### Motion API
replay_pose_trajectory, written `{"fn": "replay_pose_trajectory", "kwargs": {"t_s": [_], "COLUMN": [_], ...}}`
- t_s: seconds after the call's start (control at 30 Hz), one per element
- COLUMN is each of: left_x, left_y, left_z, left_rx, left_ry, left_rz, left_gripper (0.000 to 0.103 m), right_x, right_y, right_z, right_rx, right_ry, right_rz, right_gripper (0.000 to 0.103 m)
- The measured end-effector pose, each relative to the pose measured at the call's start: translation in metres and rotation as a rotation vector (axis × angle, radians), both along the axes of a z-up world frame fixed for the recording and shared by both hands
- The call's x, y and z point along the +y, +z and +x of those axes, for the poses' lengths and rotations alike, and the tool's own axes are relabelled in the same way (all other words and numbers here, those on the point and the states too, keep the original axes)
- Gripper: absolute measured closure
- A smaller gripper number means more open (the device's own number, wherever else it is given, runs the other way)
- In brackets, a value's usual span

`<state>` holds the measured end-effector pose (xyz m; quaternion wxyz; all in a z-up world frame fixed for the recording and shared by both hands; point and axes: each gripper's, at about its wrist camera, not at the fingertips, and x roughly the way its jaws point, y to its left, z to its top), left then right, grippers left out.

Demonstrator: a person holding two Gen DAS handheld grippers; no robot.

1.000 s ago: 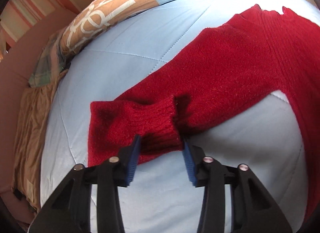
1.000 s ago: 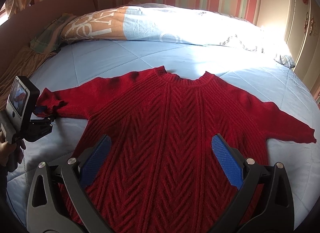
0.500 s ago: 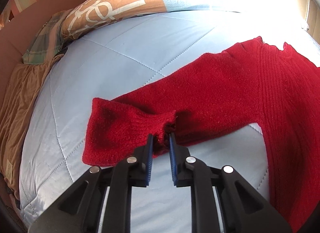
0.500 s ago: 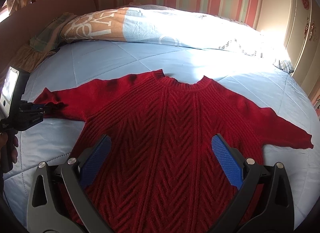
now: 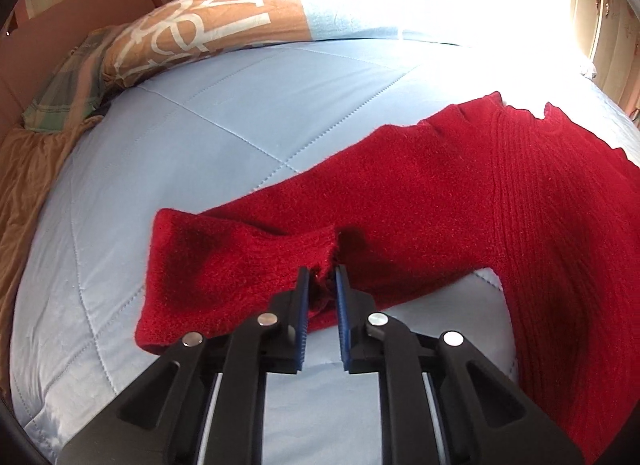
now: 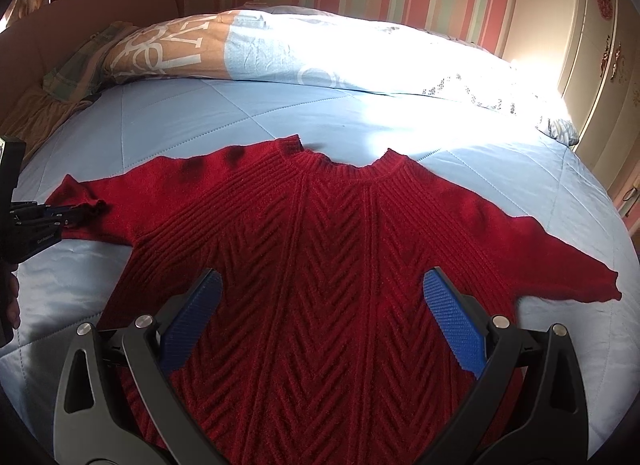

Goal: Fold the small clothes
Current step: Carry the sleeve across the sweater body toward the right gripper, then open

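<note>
A red knitted sweater [image 6: 328, 249] lies spread face up on the light blue bed quilt [image 6: 192, 121], both sleeves out to the sides. My left gripper [image 5: 322, 285] is shut on the cuff of the left sleeve [image 5: 248, 265], pinching its edge between the blue pads. It also shows in the right wrist view [image 6: 60, 215] at the far left. My right gripper [image 6: 320, 317] is open and empty, hovering over the sweater's body. The right sleeve [image 6: 560, 261] lies flat.
A rolled duvet with orange and white print [image 6: 248, 49] lies along the far side of the bed. A plaid cloth [image 5: 64, 93] and a tan sheet [image 5: 24, 185] sit at the left edge. A cream wardrobe [image 6: 600, 57] stands at the right.
My left gripper closed on the left cuff, which now bunches between the pads and has lifted slightly. My right gripper stayed open over the body.
</note>
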<state>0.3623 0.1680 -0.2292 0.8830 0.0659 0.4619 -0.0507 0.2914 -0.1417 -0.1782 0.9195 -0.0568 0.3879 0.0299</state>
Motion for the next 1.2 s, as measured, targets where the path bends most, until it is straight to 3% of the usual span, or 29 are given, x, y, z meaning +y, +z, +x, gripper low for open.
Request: {"fn": "replay_pose_trajectory", "kwargs": {"t_s": [0.07,0.3,0.37,0.53,0.67,0.93,1.07,1.2], "left_x": [0.005,0.0,-0.016,-0.079,-0.142,-0.237,-0.274,-0.296], "left_y": [0.0,0.016,0.025,0.055,0.067,0.044,0.025,0.0], "left_z": [0.0,-0.006,-0.007,-0.017,-0.022,-0.005,0.003,0.005], "left_rx": [0.003,-0.029,-0.037,-0.078,-0.077,0.019,0.046,0.072], "left_ry": [-0.036,-0.168,-0.19,-0.205,-0.218,-0.193,-0.194,-0.198], "left_rz": [-0.047,-0.346,-0.415,-0.489,-0.498,-0.5,-0.469,-0.371], "left_gripper": [0.09,0.091,0.091,0.091,0.091,0.091,0.091,0.09], "right_x": [-0.002,-0.015,-0.021,-0.034,-0.051,-0.114,-0.14,-0.156], "right_y": [-0.002,-0.015,-0.015,-0.009,-0.004,0.007,0.002,-0.004], "right_z": [0.002,0.011,0.012,0.008,0.006,0.003,0.005,0.006], "right_rx": [-0.004,-0.001,-0.005,-0.029,-0.04,-0.063,-0.053,-0.032], "right_ry": [-0.001,-0.034,-0.051,-0.078,-0.103,-0.183,-0.218,-0.234], "right_rz": [-0.008,-0.048,-0.046,-0.059,-0.067,-0.063,-0.046,-0.027], "right_gripper": [0.003,0.003,0.003,0.003,0.003,0.003,0.003,0.003]}}
